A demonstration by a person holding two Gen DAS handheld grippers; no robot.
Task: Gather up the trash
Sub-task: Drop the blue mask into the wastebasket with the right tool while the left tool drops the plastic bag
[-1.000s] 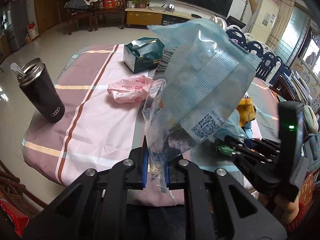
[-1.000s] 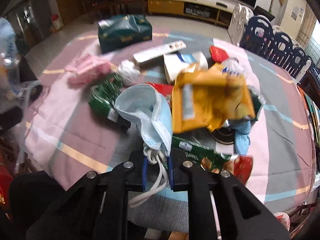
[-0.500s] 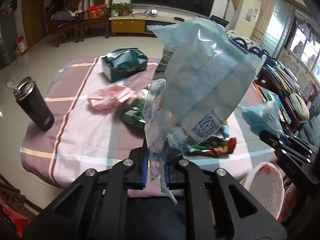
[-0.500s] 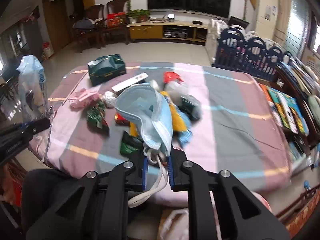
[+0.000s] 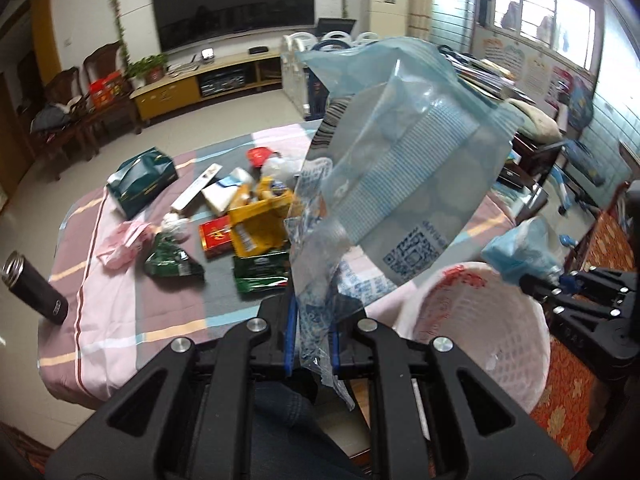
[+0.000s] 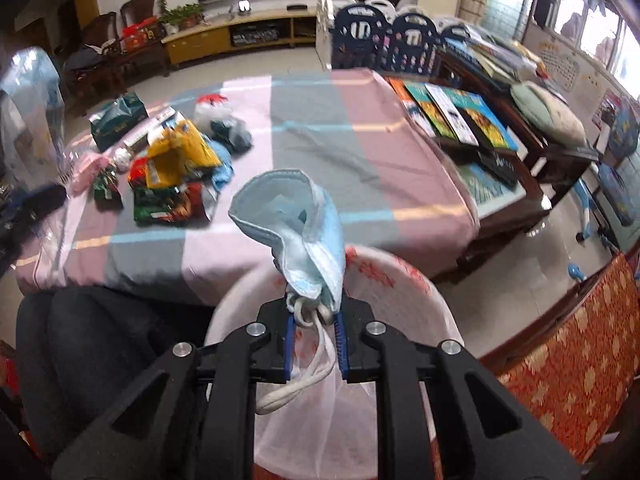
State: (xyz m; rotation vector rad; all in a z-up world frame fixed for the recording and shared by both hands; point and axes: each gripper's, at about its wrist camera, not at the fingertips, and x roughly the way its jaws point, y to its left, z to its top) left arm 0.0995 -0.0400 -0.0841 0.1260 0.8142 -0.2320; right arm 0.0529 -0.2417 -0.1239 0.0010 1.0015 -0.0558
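My left gripper (image 5: 313, 340) is shut on a clear blue plastic bag (image 5: 392, 184) that stands up in front of the camera. My right gripper (image 6: 313, 340) is shut on a light blue face mask (image 6: 296, 224) and holds it over the rim of a white trash basket (image 6: 404, 280). The basket also shows in the left wrist view (image 5: 500, 328), right of the left gripper, with the right gripper (image 5: 536, 280) and the mask (image 5: 524, 248) above its far edge. A pile of wrappers (image 5: 248, 236) lies on the striped tablecloth (image 6: 340, 140).
A black tumbler (image 5: 34, 290) stands near the table's left edge. A dark green tissue pack (image 5: 142, 182) and a pink wrapper (image 5: 124, 240) lie left of the pile. Books (image 6: 452, 112) cover a low table to the right. A red patterned seat (image 6: 580, 344) is beside the basket.
Both grippers pulled back from the table and swung right, each keeping its load. The white basket has come into view under the right gripper.
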